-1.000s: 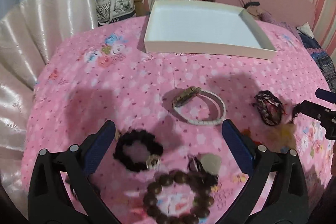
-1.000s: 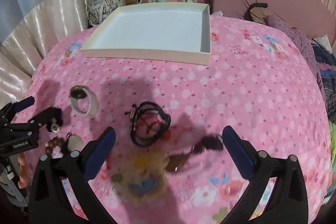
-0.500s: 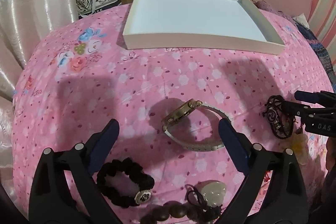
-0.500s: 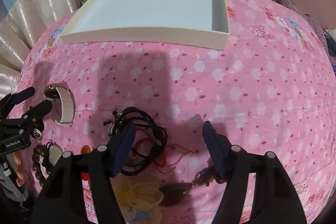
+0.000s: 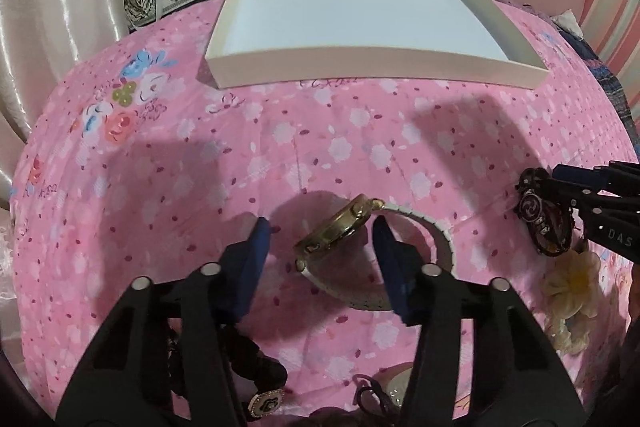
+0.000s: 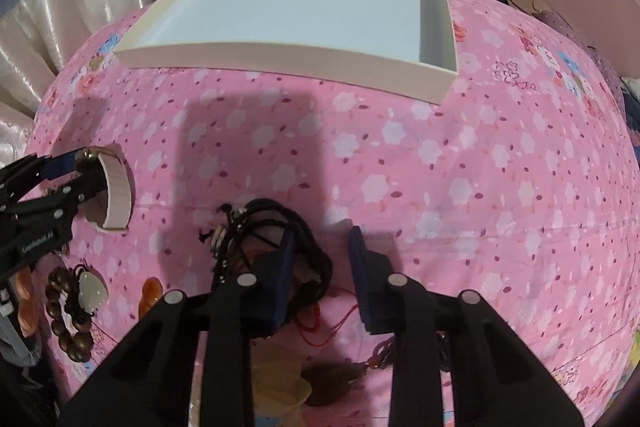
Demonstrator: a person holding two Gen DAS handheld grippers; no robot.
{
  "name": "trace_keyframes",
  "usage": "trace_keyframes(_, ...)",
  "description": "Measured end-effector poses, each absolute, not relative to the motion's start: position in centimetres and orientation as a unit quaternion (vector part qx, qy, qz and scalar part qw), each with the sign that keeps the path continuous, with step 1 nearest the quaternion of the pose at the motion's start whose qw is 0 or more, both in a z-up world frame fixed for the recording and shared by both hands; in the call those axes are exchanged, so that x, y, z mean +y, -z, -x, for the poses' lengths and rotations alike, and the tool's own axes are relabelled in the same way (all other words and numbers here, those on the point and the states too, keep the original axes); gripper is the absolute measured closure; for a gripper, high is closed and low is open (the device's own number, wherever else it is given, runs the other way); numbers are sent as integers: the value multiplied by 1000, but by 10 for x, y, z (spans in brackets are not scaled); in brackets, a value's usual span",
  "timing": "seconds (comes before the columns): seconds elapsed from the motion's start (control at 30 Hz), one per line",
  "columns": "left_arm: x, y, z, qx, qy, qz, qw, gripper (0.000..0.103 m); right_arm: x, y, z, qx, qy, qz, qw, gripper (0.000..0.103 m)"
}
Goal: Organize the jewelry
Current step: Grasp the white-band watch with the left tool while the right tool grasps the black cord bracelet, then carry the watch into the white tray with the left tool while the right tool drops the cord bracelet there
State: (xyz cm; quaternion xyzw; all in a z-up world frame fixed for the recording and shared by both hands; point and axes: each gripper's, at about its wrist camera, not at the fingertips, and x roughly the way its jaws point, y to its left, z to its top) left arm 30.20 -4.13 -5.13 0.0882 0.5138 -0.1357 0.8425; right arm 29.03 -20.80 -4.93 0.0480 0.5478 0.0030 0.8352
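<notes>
Gold watch (image 5: 340,231) between left jaws

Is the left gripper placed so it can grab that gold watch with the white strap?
Probably yes. The left gripper stands open with its blue fingers on either side of the watch, whose gold case tilts up between them. Nothing lies between the fingers and the case; the right gripper is off at the black cord bracelets.

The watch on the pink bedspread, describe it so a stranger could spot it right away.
Start at the shallow white cardboard tray on the pink floral bedspread. Nearer the camera, between the left claw fingers, lies the gold-cased watch with a pale strap. It is the only piece with a metal case.
</notes>
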Motion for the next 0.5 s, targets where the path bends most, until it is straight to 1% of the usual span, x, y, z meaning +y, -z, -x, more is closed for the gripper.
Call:
trace_keyframes(0.07, -40, 53, -304, 517, 135, -86, 841, 60, -211, 49, -291, 546, -4, -56, 836, 79)
trace_keyframes(0.13, -40, 54, -306, 519, 143, -81, 839, 64, -215, 49, -293, 540, -1, -61, 839, 87)
trace_keyframes(0.2, -43, 54, -308, 516, 149, -82, 839, 73, -219, 51, -298, 539, -3, -62, 840, 89)
trace_keyframes(0.33, -49, 54, -306, 508, 149, -92, 843, 75, -225, 49, -301, 531, -11, -74, 844, 94)
trace_keyframes(0.5, -48, 52, -301, 499, 150, -93, 848, 75, -230, 49, -303, 518, -13, -75, 852, 94)
